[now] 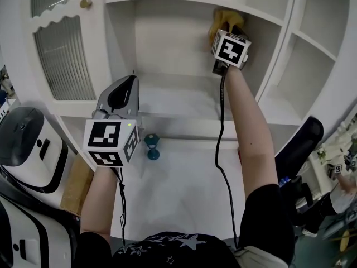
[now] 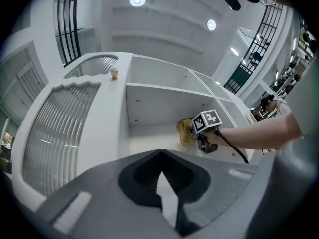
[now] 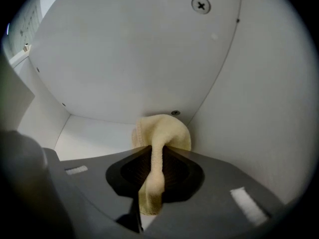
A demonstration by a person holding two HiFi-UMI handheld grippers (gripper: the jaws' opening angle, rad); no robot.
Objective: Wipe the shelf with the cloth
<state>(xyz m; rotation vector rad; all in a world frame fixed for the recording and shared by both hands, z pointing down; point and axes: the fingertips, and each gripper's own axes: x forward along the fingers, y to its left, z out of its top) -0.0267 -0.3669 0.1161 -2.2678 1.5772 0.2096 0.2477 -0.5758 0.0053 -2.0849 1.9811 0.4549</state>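
A yellow cloth point(image 1: 226, 20) is pressed into the back right corner of the white cabinet's middle shelf point(image 1: 167, 96). My right gripper point(image 1: 225, 33) is shut on it, reaching deep into the compartment. In the right gripper view the cloth point(image 3: 162, 133) is pinched between the jaws and bunches against the corner where the shelf point(image 3: 94, 132) meets the walls. My left gripper point(image 1: 129, 80) hovers at the shelf's front edge, shut with nothing in it. The left gripper view shows the cloth point(image 2: 186, 131) beside the right gripper's marker cube point(image 2: 209, 122).
A ribbed-glass cabinet door point(image 1: 64, 54) with a brass knob point(image 1: 85, 4) stands at the left. More shelves point(image 1: 318, 43) lie to the right. A small teal object point(image 1: 152, 147) sits on the white surface below. A white machine point(image 1: 22, 138) and a black chair point(image 1: 298, 144) flank me.
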